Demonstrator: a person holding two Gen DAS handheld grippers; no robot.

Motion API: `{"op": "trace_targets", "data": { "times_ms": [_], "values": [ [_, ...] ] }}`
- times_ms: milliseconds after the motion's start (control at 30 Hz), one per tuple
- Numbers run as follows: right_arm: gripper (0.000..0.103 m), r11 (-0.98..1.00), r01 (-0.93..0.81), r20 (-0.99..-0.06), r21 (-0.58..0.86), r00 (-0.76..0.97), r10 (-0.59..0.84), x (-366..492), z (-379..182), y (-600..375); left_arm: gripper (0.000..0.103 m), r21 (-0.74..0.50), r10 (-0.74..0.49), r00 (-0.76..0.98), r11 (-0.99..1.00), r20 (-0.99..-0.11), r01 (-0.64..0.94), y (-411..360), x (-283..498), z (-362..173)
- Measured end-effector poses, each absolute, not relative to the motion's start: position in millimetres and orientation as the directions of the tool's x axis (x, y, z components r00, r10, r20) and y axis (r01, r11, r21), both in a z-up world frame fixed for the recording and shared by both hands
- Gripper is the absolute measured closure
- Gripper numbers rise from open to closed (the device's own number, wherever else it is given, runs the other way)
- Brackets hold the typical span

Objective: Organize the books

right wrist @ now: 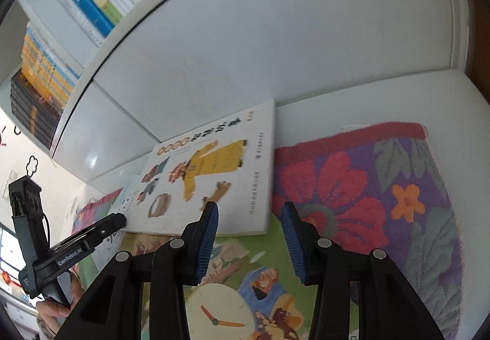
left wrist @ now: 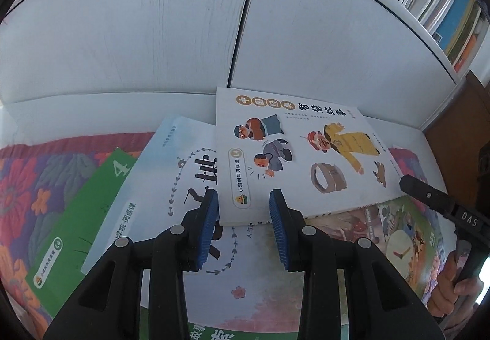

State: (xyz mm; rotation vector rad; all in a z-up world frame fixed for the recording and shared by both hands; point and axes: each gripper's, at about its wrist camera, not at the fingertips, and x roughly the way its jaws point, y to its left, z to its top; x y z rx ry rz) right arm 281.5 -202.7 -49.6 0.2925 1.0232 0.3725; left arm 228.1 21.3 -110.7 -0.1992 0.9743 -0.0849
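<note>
1. The white picture book (left wrist: 294, 153) tops my pile, its far edge against the white cabinet doors (left wrist: 137, 28).
2. Under it sit a pale blue book (left wrist: 171, 174), a green book (left wrist: 85, 211) and a clock-cover book (right wrist: 232, 294).
3. My left gripper (left wrist: 243, 205) has its jaws parted astride the white book's near corner, not pinching.
4. My right gripper (right wrist: 249, 217) is released at the white book's other near corner.
5. A flowered cloth (right wrist: 367, 193) lies under the pile.

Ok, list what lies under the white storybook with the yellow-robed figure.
Under the white storybook lie a pale blue book and a green clock-cover book, both partly covered. Whether anything else lies beneath cannot be seen.
</note>
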Motion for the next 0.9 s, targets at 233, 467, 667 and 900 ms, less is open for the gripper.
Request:
{"op": "trace_targets", "data": {
  "times_ms": [233,467,667,900],
  "values": [
    [0.059,0.933,-0.215,-0.827,0.287,0.437,0.355,273,-43,-179,0.072,-0.193,-0.157,0.532,0.981,-0.832,-0.012,30,229,-110],
    [0.059,0.922,-0.299,-0.862,0.246,0.366,0.349,214,-24,-167,0.072,-0.200,-0.179,0.507,0.980,-0.843,0.014,44,175,-96],
    [0.059,0.892,-0.389,-0.892,0.229,0.282,0.352,119,-10,-152,0.072,-0.274,-0.265,0.490,0.960,-0.830,0.056,69,93,-83],
    [0.062,0.773,-0.516,-0.881,0.369,0.071,0.468,-34,-12,-115,0.072,-0.300,-0.275,0.495,0.953,-0.825,0.030,93,11,-79]
  ]
}}
